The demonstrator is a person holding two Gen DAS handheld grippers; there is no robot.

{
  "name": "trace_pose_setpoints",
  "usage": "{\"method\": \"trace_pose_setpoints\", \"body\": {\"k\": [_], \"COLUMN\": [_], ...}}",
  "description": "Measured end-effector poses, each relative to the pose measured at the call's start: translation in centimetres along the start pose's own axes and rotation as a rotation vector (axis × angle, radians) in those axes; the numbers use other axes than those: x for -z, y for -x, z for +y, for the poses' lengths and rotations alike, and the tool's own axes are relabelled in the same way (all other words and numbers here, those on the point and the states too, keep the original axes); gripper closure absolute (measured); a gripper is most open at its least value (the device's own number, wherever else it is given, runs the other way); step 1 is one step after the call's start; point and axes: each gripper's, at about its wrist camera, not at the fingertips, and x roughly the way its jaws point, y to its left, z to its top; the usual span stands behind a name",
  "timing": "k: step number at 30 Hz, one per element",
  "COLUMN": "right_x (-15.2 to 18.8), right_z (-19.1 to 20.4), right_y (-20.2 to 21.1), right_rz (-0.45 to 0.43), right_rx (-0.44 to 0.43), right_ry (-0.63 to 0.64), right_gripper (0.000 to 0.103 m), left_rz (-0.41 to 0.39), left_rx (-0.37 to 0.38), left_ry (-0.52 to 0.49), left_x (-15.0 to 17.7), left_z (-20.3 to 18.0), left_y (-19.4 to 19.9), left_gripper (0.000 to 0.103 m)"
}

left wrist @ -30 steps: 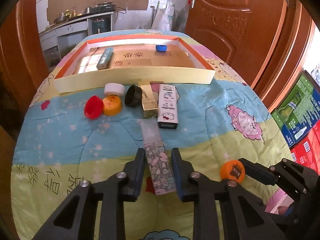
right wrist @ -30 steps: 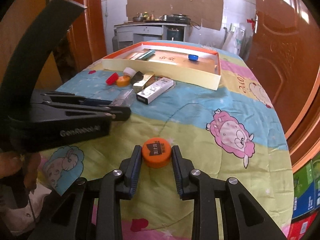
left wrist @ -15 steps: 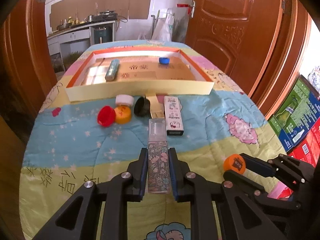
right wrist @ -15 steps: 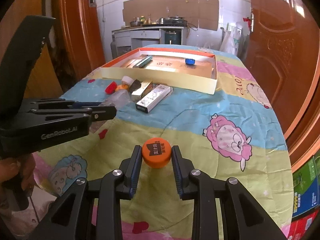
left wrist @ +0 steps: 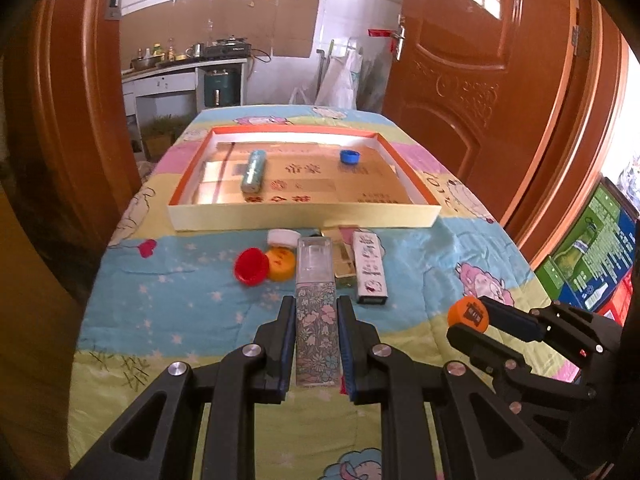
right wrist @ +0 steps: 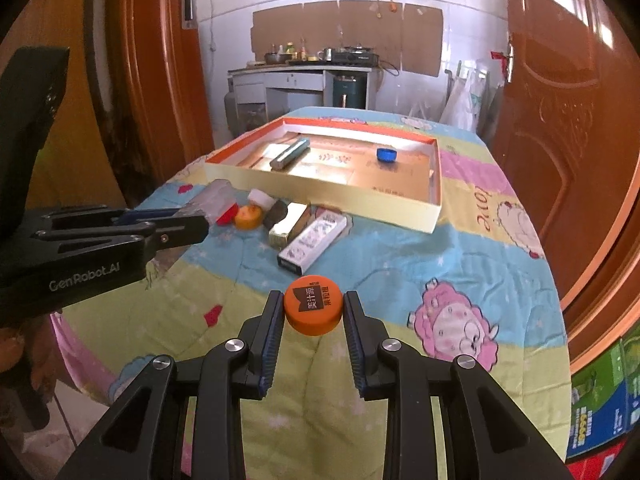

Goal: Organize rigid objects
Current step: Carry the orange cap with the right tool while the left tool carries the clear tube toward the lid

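Above a quilt-covered table, the left gripper (left wrist: 314,336) clamps a floral-patterned bottle (left wrist: 316,328) and the right gripper (right wrist: 313,322) pinches an orange cap (right wrist: 313,310), while the shallow cardboard tray (left wrist: 304,213) beyond holds a greenish tube (left wrist: 253,170) and a blue cap (left wrist: 349,157), well apart.

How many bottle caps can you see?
5: a blue cap in the tray, red, yellow and white on the blanket, orange in the right gripper. More may be hidden.
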Motion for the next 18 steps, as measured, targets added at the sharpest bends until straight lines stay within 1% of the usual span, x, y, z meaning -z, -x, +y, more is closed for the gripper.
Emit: {"method": "trace_pose_setpoints", "body": {"k": [18], "right_x": [-3.9], "right_z": [0.1], "right_y": [-1.9], "right_rz": [-0.001], "right_rx": [-0.024], "right_ry": [0.027], "right_gripper": [0.072], "left_rz": [-0.002], "left_rx": [-0.015], "left_ry": [0.036], "left_x": [-2.9], "left_z": [2.4], "left_y": [-1.1], "left_gripper": [0.083]}}
